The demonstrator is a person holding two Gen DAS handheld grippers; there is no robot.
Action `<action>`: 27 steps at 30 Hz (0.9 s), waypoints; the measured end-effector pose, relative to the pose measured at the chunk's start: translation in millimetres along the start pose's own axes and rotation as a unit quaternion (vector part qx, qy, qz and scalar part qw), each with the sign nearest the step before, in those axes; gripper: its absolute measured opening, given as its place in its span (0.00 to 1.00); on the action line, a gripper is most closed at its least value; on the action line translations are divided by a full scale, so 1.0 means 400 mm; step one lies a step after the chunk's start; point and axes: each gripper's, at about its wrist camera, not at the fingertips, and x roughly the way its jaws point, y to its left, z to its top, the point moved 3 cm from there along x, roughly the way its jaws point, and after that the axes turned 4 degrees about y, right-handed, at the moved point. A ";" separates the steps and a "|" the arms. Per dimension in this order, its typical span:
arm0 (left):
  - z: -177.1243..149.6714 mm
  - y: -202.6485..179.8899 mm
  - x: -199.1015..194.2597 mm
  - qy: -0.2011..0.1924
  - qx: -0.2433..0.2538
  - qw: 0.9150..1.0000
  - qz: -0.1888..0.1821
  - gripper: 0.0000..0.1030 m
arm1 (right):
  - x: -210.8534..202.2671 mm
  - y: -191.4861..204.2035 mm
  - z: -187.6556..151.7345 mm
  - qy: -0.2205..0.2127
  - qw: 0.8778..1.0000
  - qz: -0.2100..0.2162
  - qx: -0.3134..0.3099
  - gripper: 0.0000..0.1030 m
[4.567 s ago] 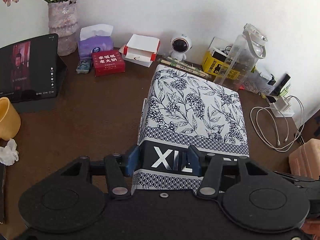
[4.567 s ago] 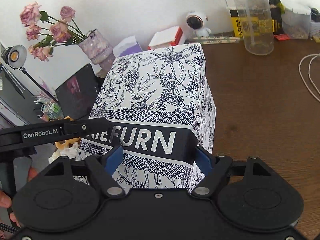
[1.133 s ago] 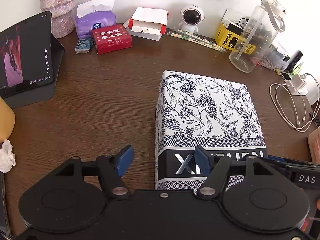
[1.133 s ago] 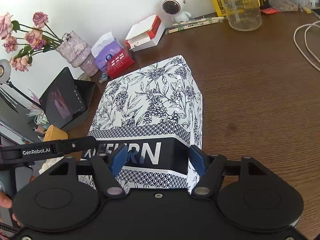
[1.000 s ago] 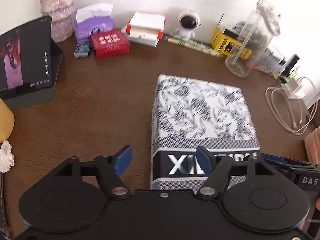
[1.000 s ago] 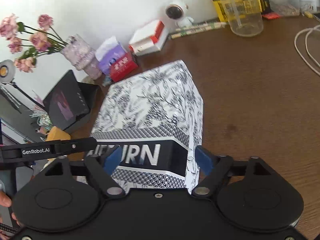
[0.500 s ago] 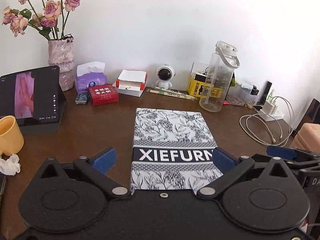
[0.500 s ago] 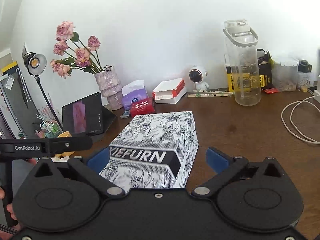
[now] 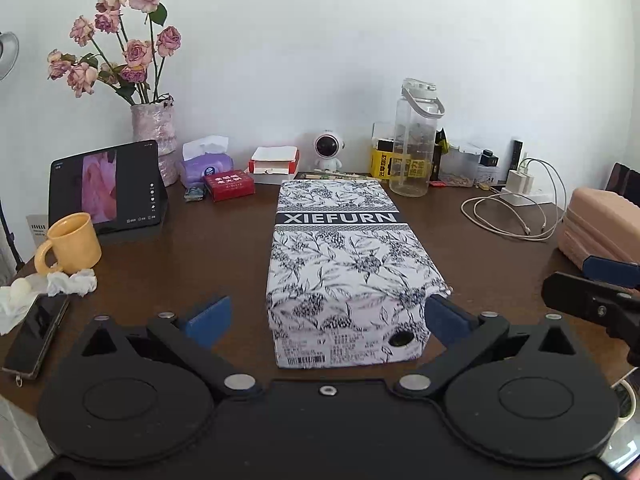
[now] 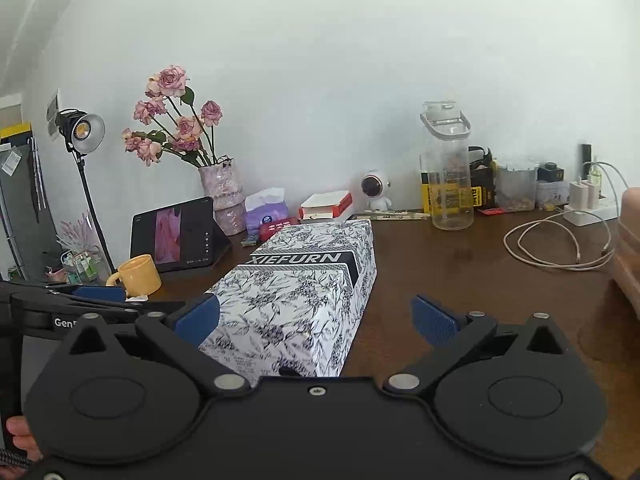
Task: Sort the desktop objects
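A floral-patterned box (image 9: 352, 264) lies flat at the middle of a cluttered brown desk (image 9: 224, 256), released and clear of both tools.

The left gripper (image 9: 326, 316) and right gripper (image 10: 316, 318) are spread wide, pinching nothing, their pads apart from the box's near end. The smaller clutter, a yellow mug (image 9: 74, 244), crumpled tissues (image 9: 72, 282) and a phone (image 9: 36, 332), likely comes next; approach each squarely and close on it gently.

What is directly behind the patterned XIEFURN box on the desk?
Behind the box: wrapped chopsticks, partly hidden by it, then the astronaut figurine by the wall. The desk strip at its far base is covered.
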 end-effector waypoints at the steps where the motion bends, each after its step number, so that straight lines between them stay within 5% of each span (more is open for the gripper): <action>1: -0.013 0.000 -0.018 -0.002 -0.002 1.000 0.001 1.00 | -0.029 0.013 -0.011 -0.004 1.000 -0.002 -0.003 1.00; 10: -0.103 -0.024 -0.157 -0.023 -0.002 1.000 0.012 1.00 | -0.169 0.106 -0.113 -0.006 1.000 -0.007 -0.005 1.00; 27: -0.160 -0.043 -0.156 0.016 -0.003 1.000 0.019 1.00 | -0.205 0.111 -0.178 0.011 0.997 -0.081 0.014 1.00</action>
